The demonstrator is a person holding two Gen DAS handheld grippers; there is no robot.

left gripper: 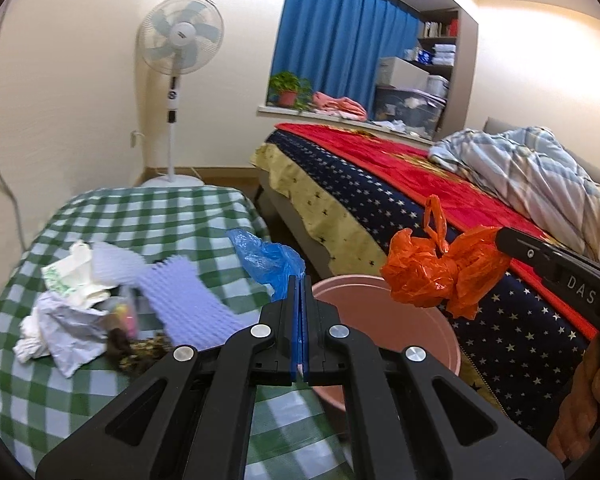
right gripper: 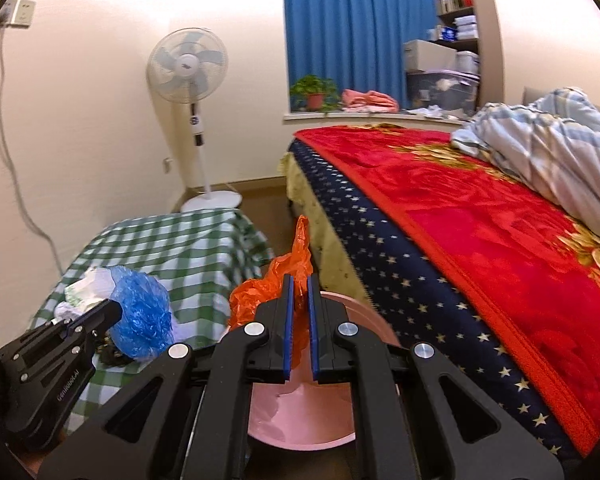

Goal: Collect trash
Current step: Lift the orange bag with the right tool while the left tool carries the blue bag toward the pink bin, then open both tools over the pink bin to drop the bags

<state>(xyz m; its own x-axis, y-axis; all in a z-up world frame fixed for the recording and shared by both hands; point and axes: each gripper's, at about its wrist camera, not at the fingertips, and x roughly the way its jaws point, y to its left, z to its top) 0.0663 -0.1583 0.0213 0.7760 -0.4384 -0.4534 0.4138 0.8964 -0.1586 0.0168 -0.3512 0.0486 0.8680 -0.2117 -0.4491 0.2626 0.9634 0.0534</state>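
From the left wrist, the left hand-held gripper (left gripper: pixel 301 280) is clamped on a blue plastic bag (left gripper: pixel 266 260) above the desk's (left gripper: pixel 148 216) right edge, while crumpled paper trash (left gripper: pixel 68 300) lies near its left edge. From the right wrist, the right hand-held gripper (right gripper: pixel 299 280) pinches an orange plastic bag (right gripper: pixel 278 284) over the pink basin (right gripper: pixel 300 412), which stands on the floor between desk and bed (right gripper: pixel 480 240).
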